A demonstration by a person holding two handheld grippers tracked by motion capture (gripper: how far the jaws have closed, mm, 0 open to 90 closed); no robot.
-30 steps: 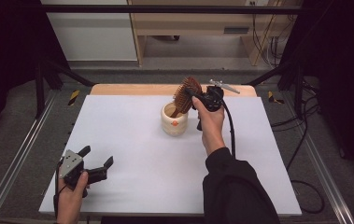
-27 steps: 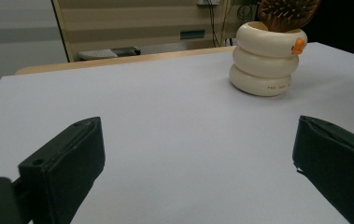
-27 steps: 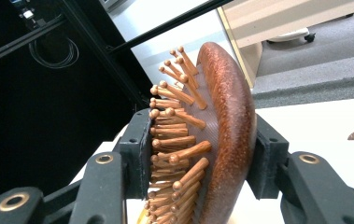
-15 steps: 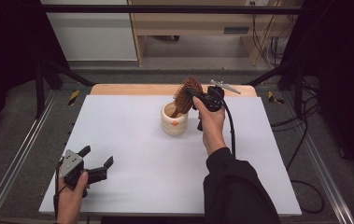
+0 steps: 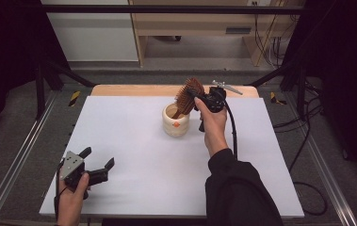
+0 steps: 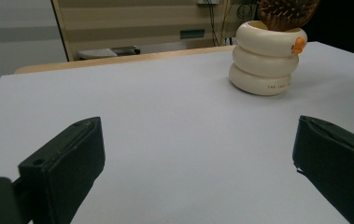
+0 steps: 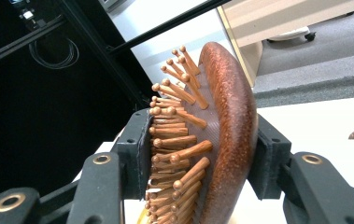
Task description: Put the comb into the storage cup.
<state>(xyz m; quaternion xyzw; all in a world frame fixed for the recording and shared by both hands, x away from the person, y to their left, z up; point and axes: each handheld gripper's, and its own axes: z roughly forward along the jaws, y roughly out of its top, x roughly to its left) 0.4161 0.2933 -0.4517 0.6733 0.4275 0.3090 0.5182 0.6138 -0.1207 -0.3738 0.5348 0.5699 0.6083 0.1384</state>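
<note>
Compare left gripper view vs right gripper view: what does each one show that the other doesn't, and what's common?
Left gripper view alone: the cream ringed cup standing on the white table, an orange mark near its rim, and the left gripper with jaws wide apart, nothing between them.

Right gripper view alone: the right gripper clamped on the head of the wooden hairbrush, one jaw on the bristle side, one on the smooth back.

Both: the hairbrush, whose bristles poke above the cup in the left gripper view.
</note>
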